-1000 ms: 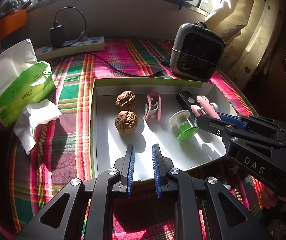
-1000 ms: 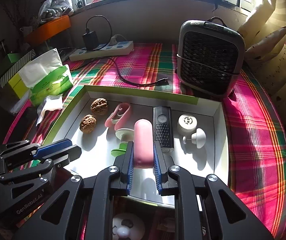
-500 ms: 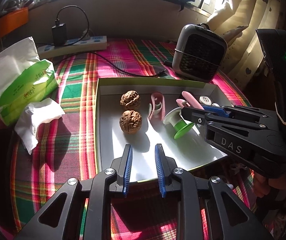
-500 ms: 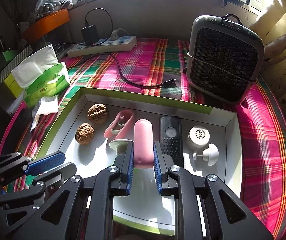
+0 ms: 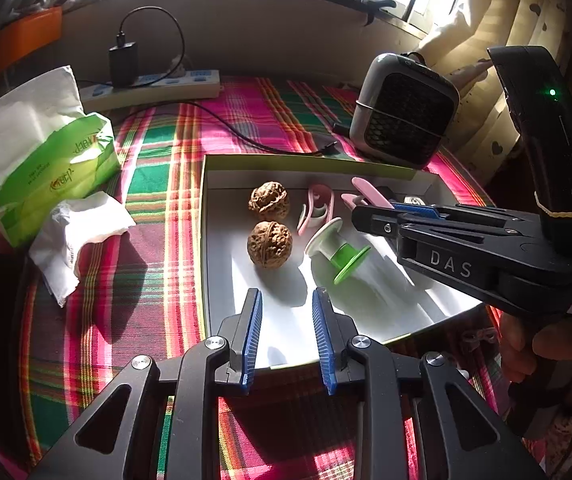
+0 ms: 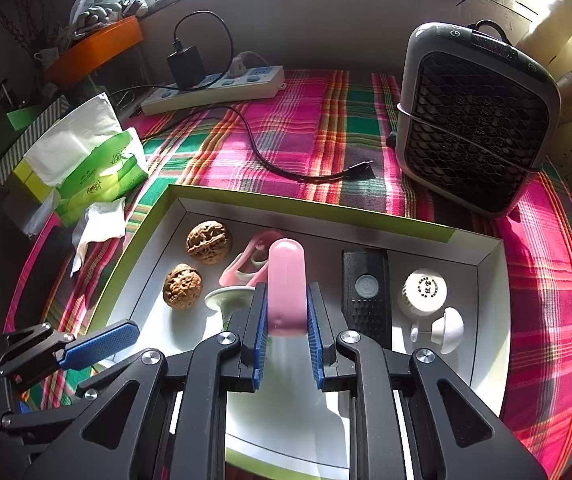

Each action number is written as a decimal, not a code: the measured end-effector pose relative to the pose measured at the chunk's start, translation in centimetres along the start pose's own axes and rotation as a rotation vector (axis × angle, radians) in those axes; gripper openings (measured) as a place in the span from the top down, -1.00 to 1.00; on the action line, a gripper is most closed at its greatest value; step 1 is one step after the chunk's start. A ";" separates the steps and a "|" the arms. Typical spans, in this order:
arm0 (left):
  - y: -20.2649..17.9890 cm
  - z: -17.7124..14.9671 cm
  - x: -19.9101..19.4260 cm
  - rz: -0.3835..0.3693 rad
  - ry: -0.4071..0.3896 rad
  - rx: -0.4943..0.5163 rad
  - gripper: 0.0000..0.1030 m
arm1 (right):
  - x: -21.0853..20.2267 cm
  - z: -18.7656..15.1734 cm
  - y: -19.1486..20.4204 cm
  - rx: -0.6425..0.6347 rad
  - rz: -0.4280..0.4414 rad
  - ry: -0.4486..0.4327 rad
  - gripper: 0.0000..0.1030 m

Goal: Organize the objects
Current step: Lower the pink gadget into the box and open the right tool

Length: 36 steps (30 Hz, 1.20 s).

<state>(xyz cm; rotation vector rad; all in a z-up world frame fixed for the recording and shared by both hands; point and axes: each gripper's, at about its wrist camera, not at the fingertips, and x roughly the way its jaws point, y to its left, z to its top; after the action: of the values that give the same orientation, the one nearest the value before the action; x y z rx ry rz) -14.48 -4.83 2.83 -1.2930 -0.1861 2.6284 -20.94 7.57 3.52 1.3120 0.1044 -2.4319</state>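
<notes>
R gripper (image 6: 285, 316) jaws clamping pink rounded plastic capsule (image 6: 286, 280) over white tray (image 6: 486, 320); L gripper (image 5: 286, 320) jaws gaping, idle. Lowering level, releasing clear of black remote (image 6: 366, 292).

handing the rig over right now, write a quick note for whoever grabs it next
Right gripper: jaws shut on the pink capsule, held above the tray.
Left gripper: open, empty, at the tray's near edge.
In the tray: two walnuts, pink clip, green-and-white spool, black remote, white cap, white knob.
Left to do: set the capsule down, probably in the gap left of the remote.
</notes>
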 end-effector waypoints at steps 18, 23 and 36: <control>-0.2 -0.1 0.1 0.012 -0.003 0.007 0.52 | 1.8 0.3 0.3 -0.031 -0.052 0.031 0.64; -0.2 -0.1 0.1 0.011 -0.004 0.007 0.51 | 1.9 0.3 0.1 -0.025 -0.050 0.028 0.64; -0.2 -0.1 0.2 0.012 -0.004 0.010 0.49 | 1.8 0.2 0.1 -0.022 -0.048 0.025 0.50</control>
<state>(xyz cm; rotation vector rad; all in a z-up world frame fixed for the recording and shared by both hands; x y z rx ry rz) -14.48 -4.56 2.69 -1.2903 -0.1665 2.6388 -21.96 6.94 2.14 1.3457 0.1708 -2.4472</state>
